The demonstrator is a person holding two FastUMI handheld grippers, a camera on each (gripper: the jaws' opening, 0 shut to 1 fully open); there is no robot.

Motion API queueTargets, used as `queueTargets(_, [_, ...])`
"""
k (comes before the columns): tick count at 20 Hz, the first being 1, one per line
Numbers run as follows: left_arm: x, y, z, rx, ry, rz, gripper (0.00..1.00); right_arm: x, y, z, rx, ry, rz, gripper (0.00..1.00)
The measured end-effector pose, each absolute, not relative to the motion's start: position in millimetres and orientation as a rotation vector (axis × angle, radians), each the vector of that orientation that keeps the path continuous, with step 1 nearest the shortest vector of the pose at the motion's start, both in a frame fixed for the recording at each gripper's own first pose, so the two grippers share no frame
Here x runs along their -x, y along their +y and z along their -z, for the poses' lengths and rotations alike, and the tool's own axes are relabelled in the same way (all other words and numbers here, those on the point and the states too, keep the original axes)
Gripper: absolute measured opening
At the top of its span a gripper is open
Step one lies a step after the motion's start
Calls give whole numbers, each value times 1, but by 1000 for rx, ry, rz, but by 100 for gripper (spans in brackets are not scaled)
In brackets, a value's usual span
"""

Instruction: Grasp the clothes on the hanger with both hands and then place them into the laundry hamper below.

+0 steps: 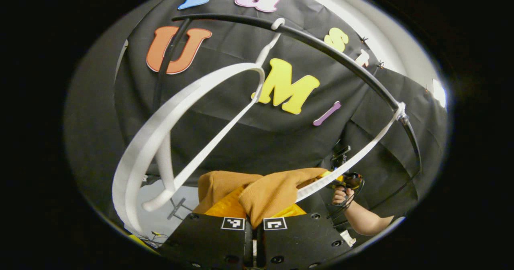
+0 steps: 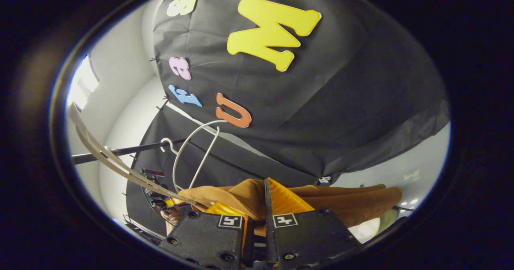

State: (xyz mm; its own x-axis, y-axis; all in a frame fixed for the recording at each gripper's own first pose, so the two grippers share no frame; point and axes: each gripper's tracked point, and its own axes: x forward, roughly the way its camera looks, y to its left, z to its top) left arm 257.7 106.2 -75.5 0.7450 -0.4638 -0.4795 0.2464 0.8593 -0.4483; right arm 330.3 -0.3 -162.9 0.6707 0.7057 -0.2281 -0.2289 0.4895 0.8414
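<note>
Where soft tan clothes (image 1: pixel 277 189) bunch, curved white hanger (image 1: pixel 160 129) above

Both gripper views look upward from close under the brown garment (image 1: pixel 277 189), sharing the hanger (image 2: pixel 192 149) and rail (image 1: pixel 321 45).

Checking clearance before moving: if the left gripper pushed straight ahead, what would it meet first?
Nothing new: the brown garment is already pinched between the left gripper fingers. Beyond it, probably the black cloth wall; depth unclear.

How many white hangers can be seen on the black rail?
2. One hanger hangs close in the left gripper view; a second hanger sits farther along the rail, near the brown garment. Others may be hidden.
</note>
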Motion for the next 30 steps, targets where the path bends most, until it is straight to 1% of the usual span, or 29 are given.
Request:
queueTargets(3, [-255,104,80,398,626,383,3,-320,1,171,-905,609,-597,14])
queueTargets(10, [-235,102,91,431,610,361,3,-273,8,186,-920,608,-577,14])
queueTargets(17, [-210,96,101,365,602,360,3,-233,24,194,-948,613,-560,13])
queueTargets(19, [-204,90,102,345,604,377,3,-218,33,194,-930,623,-566,13])
queueTargets(20, [-204,87,102,329,606,384,3,-214,38,193,-913,626,-567,10])
queueTargets(21, [-202,85,101,314,605,393,3,-208,43,193,-884,637,-573,10])
queueTargets(22, [-199,83,100,301,601,405,3,-201,49,192,-861,639,-577,13])
queueTargets(25, [-196,67,94,283,585,444,3,-180,67,181,-821,646,-611,13])
queueTargets(26, [-195,61,92,279,580,459,3,-175,73,175,-813,639,-620,15])
queueTargets(27, [-195,55,89,275,570,472,3,-171,80,170,-800,635,-639,13])
queueTargets(30, [-191,38,74,269,540,501,3,-145,102,154,-784,615,-679,13])
